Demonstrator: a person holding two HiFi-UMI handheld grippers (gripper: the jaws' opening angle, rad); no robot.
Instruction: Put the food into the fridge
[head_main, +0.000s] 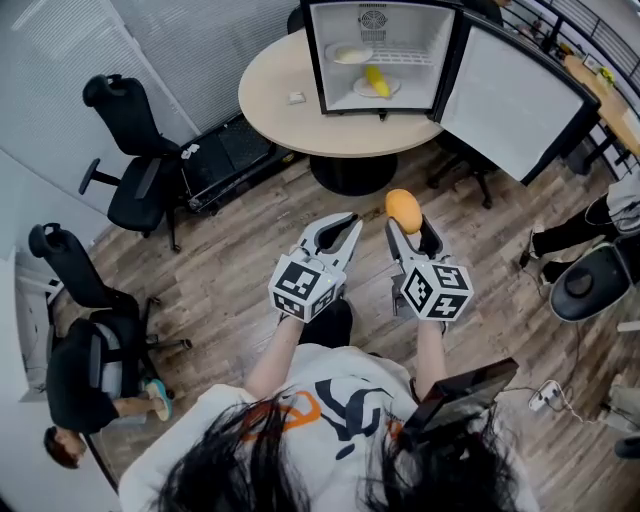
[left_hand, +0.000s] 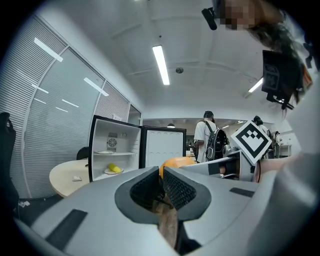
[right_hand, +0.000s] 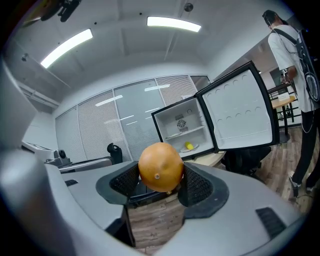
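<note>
My right gripper (head_main: 405, 222) is shut on an orange (head_main: 403, 210), which sits between its pads in the right gripper view as the orange (right_hand: 160, 167). My left gripper (head_main: 346, 226) is beside it on the left, its jaws together with nothing between them; the left gripper view shows the same gripper (left_hand: 163, 181). Both point toward a small fridge (head_main: 385, 105) standing on a round table (head_main: 280, 110), some way ahead. Its door (head_main: 510, 95) is swung open to the right. Inside, a yellow food item (head_main: 377, 82) lies on a plate, and another plate (head_main: 352, 54) rests on the shelf above.
Black office chairs (head_main: 135, 165) stand at the left, and a seated person (head_main: 85, 385) is at the lower left. More chairs (head_main: 590, 280) and floor cables (head_main: 548, 397) are at the right. A person with a backpack (left_hand: 210, 137) stands beyond the fridge. A small white object (head_main: 296, 97) lies on the table.
</note>
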